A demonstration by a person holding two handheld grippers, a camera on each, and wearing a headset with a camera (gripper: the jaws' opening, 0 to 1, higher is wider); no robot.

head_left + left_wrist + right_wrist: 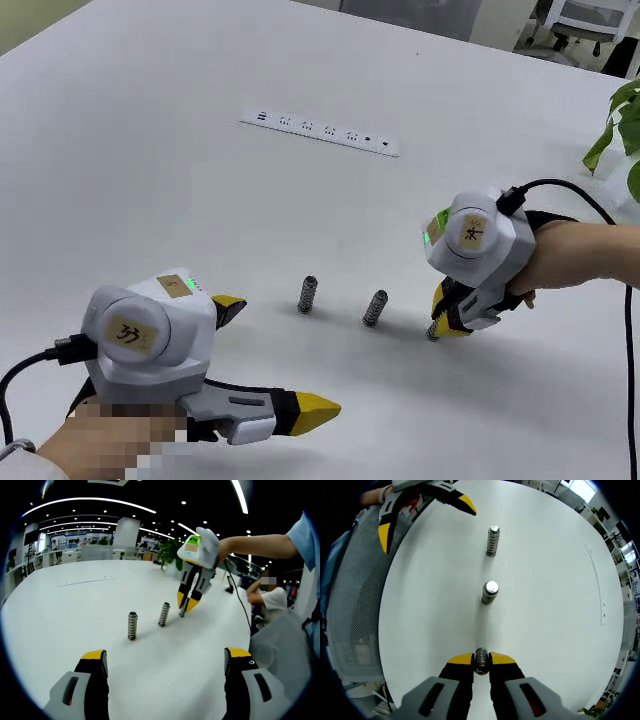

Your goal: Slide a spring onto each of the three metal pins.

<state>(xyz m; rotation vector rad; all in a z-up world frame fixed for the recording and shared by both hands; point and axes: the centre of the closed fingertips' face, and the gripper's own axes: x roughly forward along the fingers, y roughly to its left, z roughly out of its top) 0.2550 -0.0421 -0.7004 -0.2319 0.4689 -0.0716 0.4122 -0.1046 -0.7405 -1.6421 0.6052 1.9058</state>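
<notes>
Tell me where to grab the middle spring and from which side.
Take the middle spring by its upper coils, from above, with the open left gripper: one jaw nearer you, one beyond. The left spring and the right gripper flank it, so closing across the row likely clears both.

We saw a broad white table (150, 150) with a white power strip (320, 131) lying near its far side and green plant leaves (622, 125) at its right edge. Beyond it, an open office lay under long ceiling light strips (90, 501), with a white column (126, 532).
</notes>
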